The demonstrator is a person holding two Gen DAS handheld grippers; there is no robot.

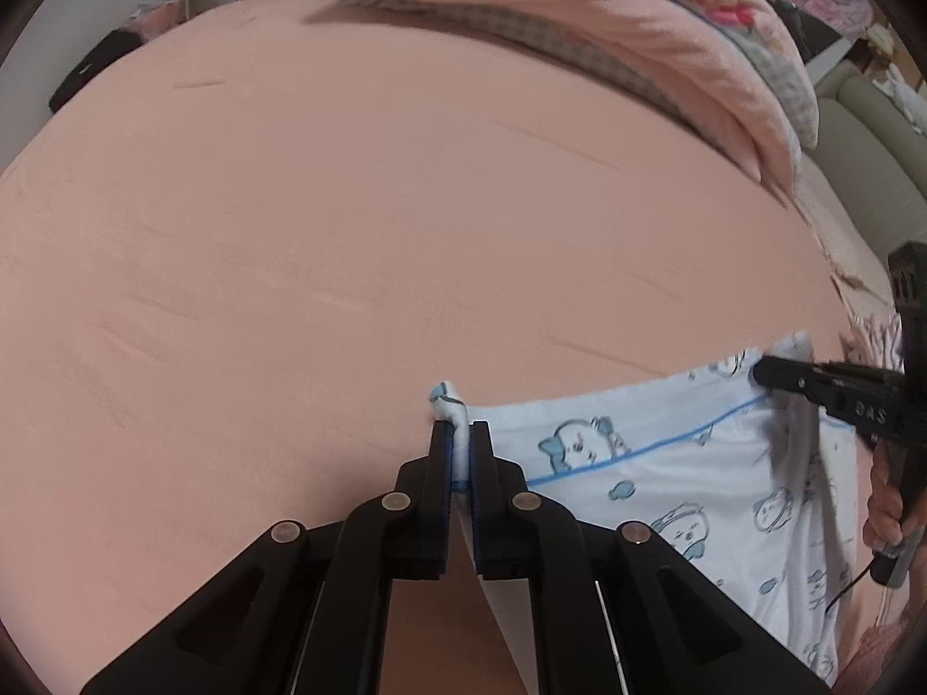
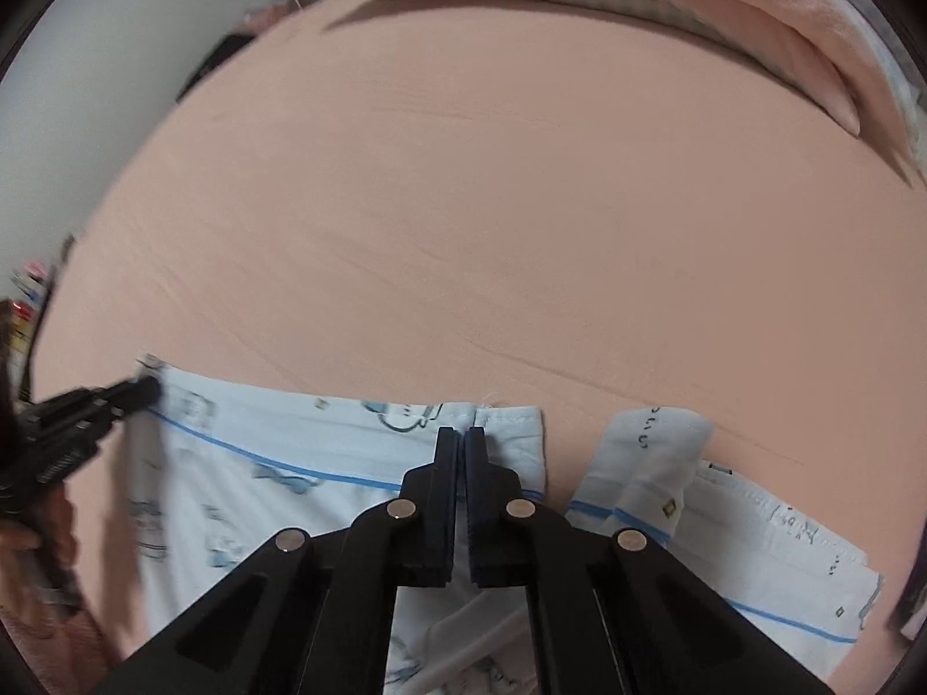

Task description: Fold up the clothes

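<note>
Both claws are clamped onto the same pale blue garment (image 1: pixel 666 463), the one with little cartoon animals and a blue piping line. The left gripper (image 1: pixel 462 452) has its jaws nearly together with a bunched corner of the cloth pinched between them, and the right gripper (image 2: pixel 462 457) is squeezed onto the top hem further along. Between them the fabric lies on the near edge of the bed, hem stretched between the two claws. Just beside it on the right sits a second folded pale blue piece (image 2: pixel 695 498) with a blue stripe.

The bed has a plain pink sheet (image 1: pixel 376 231), and a pink quilt (image 1: pixel 579 17) with a checked lining is heaped along the far edge. The right gripper's side reads "DAS" in the left wrist view.
</note>
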